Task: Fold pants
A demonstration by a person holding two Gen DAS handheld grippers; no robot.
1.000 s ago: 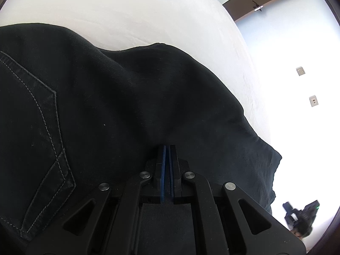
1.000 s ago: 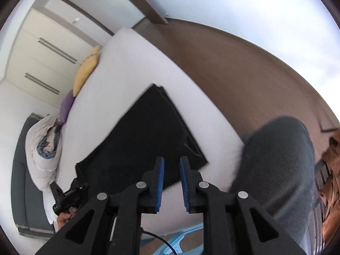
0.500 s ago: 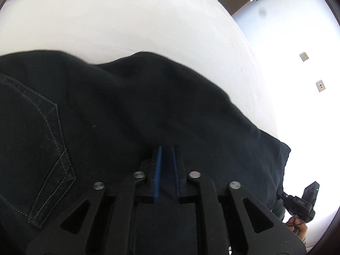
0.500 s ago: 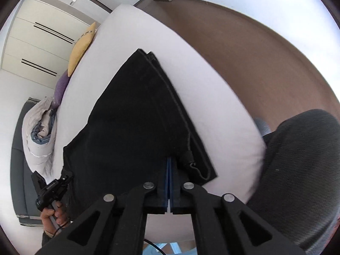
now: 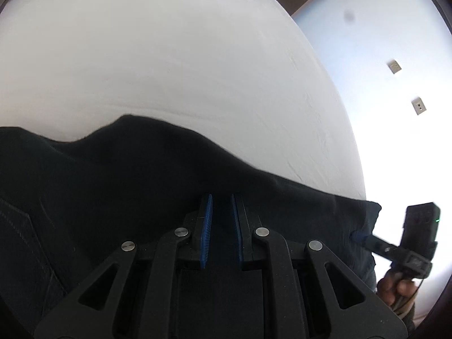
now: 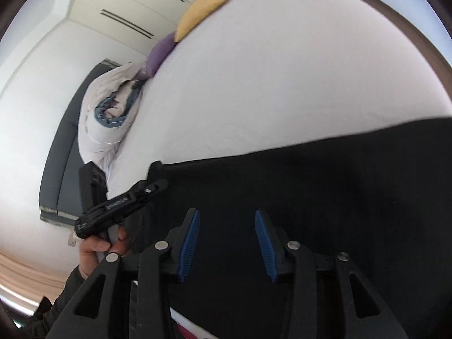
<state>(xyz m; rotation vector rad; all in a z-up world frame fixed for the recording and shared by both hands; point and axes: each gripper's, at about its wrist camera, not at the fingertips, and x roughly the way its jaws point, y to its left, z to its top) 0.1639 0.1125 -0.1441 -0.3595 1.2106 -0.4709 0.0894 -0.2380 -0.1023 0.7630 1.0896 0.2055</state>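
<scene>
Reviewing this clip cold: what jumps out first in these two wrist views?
The black pants fill the lower half of both views, spread across the white bed. Both grippers sit over the cloth with jaws apart: the left gripper narrowly, the right gripper wider. Far off in the right wrist view, a yellow pillow, a purple pillow and a bundled duvet lie at the bed's head.

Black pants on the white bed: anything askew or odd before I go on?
Nothing is damaged. The black pants lie on the white bed, but their far edge humps and dips instead of running straight in the left wrist view. Both the left gripper and right gripper stand open over the cloth.
</scene>
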